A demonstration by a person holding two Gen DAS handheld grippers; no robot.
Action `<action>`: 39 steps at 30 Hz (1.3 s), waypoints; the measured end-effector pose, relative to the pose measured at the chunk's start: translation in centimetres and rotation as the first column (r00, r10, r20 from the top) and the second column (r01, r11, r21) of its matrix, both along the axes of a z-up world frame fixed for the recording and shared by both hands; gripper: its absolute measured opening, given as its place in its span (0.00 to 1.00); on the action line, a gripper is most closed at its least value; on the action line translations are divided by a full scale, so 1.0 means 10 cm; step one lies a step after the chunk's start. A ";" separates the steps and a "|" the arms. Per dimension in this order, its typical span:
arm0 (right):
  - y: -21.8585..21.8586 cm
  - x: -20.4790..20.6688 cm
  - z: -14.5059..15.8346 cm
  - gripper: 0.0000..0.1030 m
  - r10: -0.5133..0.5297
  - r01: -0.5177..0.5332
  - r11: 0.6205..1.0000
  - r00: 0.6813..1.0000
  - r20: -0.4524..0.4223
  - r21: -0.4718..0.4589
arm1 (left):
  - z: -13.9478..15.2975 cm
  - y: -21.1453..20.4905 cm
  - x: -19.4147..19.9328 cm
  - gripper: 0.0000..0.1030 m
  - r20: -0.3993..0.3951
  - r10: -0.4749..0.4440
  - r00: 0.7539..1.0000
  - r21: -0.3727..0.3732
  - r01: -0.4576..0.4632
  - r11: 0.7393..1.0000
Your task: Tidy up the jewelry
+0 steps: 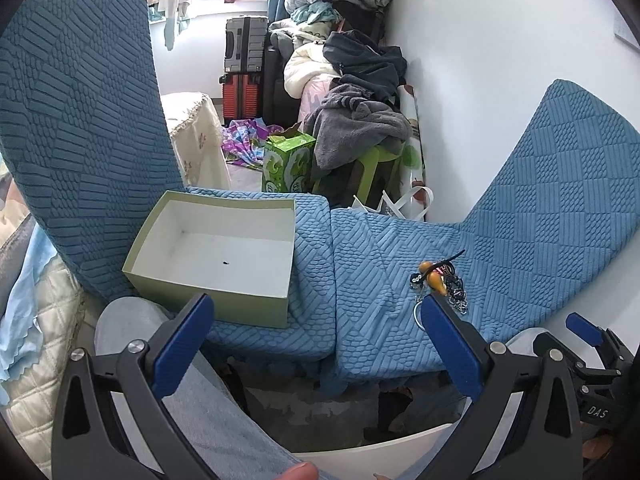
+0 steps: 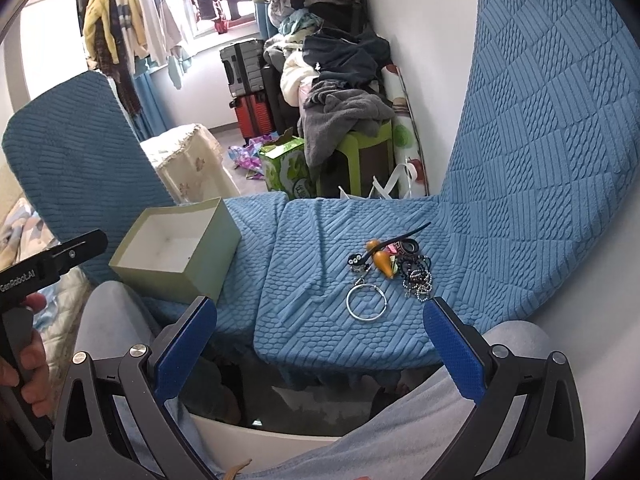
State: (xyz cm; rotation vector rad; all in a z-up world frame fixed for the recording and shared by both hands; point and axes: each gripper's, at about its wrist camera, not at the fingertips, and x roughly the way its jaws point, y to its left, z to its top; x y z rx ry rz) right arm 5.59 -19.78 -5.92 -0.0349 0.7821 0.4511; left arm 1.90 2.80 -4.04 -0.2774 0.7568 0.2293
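A small pile of jewelry [image 2: 394, 266] lies on the right blue chair seat [image 2: 320, 320]: orange drop beads, dark bead chains, a black cord and a silver ring [image 2: 367, 303]. It also shows in the left wrist view [image 1: 438, 280]. An open pale green box [image 1: 216, 256] with a white, empty inside sits on the left chair seat; it also shows in the right wrist view [image 2: 176, 254]. My left gripper [image 1: 316, 316] is open and empty, short of the box. My right gripper [image 2: 320, 316] is open and empty, just short of the jewelry.
Two blue-covered chairs stand side by side with tall backs [image 1: 80, 120] [image 2: 552, 120]. Behind them are a green carton [image 1: 286, 164], a green stool piled with clothes [image 1: 360, 120], suitcases [image 1: 244, 64] and a white wall on the right. The person's legs are below the grippers.
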 end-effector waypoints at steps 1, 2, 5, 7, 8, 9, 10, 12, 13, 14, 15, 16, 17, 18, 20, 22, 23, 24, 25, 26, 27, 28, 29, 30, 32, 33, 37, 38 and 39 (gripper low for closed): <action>-0.01 0.00 0.00 1.00 0.000 0.000 1.000 1.000 0.000 0.003 | -0.01 0.00 0.00 1.00 -0.002 -0.001 1.000 0.002 0.001 1.000; -0.02 0.00 0.00 1.00 -0.003 0.003 1.000 1.000 0.001 0.007 | -0.01 -0.01 0.01 1.00 -0.005 -0.003 1.000 0.003 0.003 1.000; -0.04 0.00 -0.01 1.00 -0.013 0.013 1.000 1.000 0.000 0.007 | -0.03 -0.02 0.03 1.00 -0.010 -0.006 1.000 0.002 0.006 1.000; -0.06 0.00 -0.02 1.00 -0.020 0.020 1.000 1.000 0.001 0.007 | -0.05 -0.04 0.04 1.00 -0.015 -0.015 1.000 0.003 0.015 1.000; -0.07 0.01 -0.03 1.00 -0.021 0.021 1.000 1.000 -0.003 0.010 | -0.05 -0.06 0.05 1.00 -0.015 -0.021 1.000 0.005 0.021 1.000; -0.08 0.03 -0.04 1.00 -0.023 0.023 1.000 1.000 -0.006 0.012 | -0.06 -0.07 0.07 1.00 -0.017 -0.026 1.000 0.008 0.027 1.000; -0.08 0.03 -0.04 1.00 -0.023 0.023 1.000 1.000 -0.006 0.015 | -0.06 -0.08 0.09 1.00 -0.019 -0.030 0.999 0.012 0.031 0.999; -0.08 0.03 -0.04 0.99 -0.022 0.022 1.000 1.000 -0.003 0.019 | -0.06 -0.08 0.11 1.00 -0.019 -0.031 0.999 0.015 0.031 0.999; -0.08 0.04 -0.04 0.98 -0.021 0.021 0.999 1.000 -0.001 0.024 | -0.06 -0.09 0.13 1.00 -0.015 -0.035 0.999 0.015 0.036 0.999; -0.08 0.06 -0.05 0.97 -0.021 0.021 0.999 1.000 -0.002 0.029 | -0.06 -0.09 0.15 1.00 -0.009 -0.041 0.999 0.016 0.042 0.999; -0.08 0.07 -0.06 0.95 -0.018 0.018 0.999 1.000 -0.005 0.033 | -0.06 -0.10 0.17 1.00 -0.008 -0.045 0.999 0.018 0.046 0.999; -0.08 0.10 -0.07 0.93 -0.010 0.010 0.999 1.000 -0.013 0.043 | -0.06 -0.10 0.20 1.00 -0.008 -0.049 0.999 0.020 0.049 0.999; -0.08 0.12 -0.08 0.89 -0.008 0.009 0.999 1.000 -0.015 0.046 | -0.06 -0.11 0.22 1.00 -0.008 -0.055 0.998 0.021 0.055 0.998; -0.09 0.13 -0.08 0.85 -0.011 0.012 0.999 1.000 -0.011 0.046 | -0.06 -0.12 0.26 1.00 -0.006 -0.063 0.998 0.021 0.063 0.998; -0.10 0.16 -0.07 0.84 -0.022 0.022 0.998 1.000 0.005 0.053 | -0.06 -0.15 0.32 1.00 0.000 -0.073 0.997 0.027 0.073 0.997; -0.13 0.22 -0.08 0.84 -0.028 0.027 0.997 0.999 0.014 0.067 | -0.07 -0.17 0.41 1.00 -0.001 -0.092 0.996 0.026 0.092 0.995; -0.14 0.25 -0.08 0.83 -0.031 0.029 0.997 0.999 0.022 0.073 | -0.07 -0.18 0.45 1.00 0.002 -0.103 0.995 0.021 0.103 0.994; -0.14 0.27 -0.09 0.82 -0.032 0.030 0.996 0.999 0.027 0.079 | -0.08 -0.19 0.50 1.00 0.012 -0.114 0.993 0.015 0.114 0.993; -0.15 0.32 -0.11 0.79 -0.036 0.033 0.996 0.999 0.034 0.086 | -0.08 -0.21 0.56 1.00 0.019 -0.124 0.992 0.010 0.124 0.992; -0.16 0.38 -0.14 0.76 -0.038 0.035 0.995 0.999 0.039 0.088 | -0.09 -0.22 0.61 1.00 0.029 -0.139 0.990 0.004 0.138 0.990; -0.16 0.43 -0.17 0.74 -0.042 0.038 0.995 0.998 0.040 0.090 | -0.11 -0.24 0.68 1.00 0.042 -0.157 0.987 -0.003 0.158 0.988; -0.17 0.50 -0.22 0.72 -0.049 0.044 0.994 0.998 0.042 0.100 | -0.13 -0.26 0.76 0.99 0.045 -0.175 0.984 -0.010 0.175 0.984; -0.19 0.60 -0.30 0.64 -0.059 0.055 0.993 0.998 0.035 0.108 | -0.16 -0.28 0.83 0.99 0.053 -0.192 0.980 -0.014 0.193 0.981; -0.20 0.65 -0.35 0.57 -0.066 0.062 0.992 0.997 0.030 0.109 | -0.19 -0.29 0.89 0.98 0.062 -0.205 0.977 -0.017 0.207 0.978; -0.22 0.84 -0.52 0.48 -0.076 0.075 0.991 0.997 0.012 0.107 | -0.30 -0.34 1.09 0.91 0.060 -0.252 0.966 -0.040 0.254 0.966; -0.22 0.91 -0.60 0.46 -0.079 0.078 0.992 0.997 0.004 0.100 | -0.35 -0.37 1.17 0.87 0.054 -0.268 0.962 -0.049 0.270 0.962; -0.19 1.29 -0.99 0.40 -0.052 0.055 0.996 0.998 -0.039 0.069 | -0.66 -0.49 1.53 0.73 0.031 -0.355 0.934 -0.086 0.357 0.930; -0.19 1.35 -1.07 0.40 -0.047 0.050 0.996 0.998 -0.042 0.069 | -0.73 -0.50 1.61 0.71 0.022 -0.366 0.930 -0.102 0.367 0.925; -0.19 1.43 -1.17 0.40 -0.046 0.049 0.996 0.998 -0.049 0.071 | -0.81 -0.52 1.70 0.66 0.011 -0.382 0.924 -0.124 0.381 0.916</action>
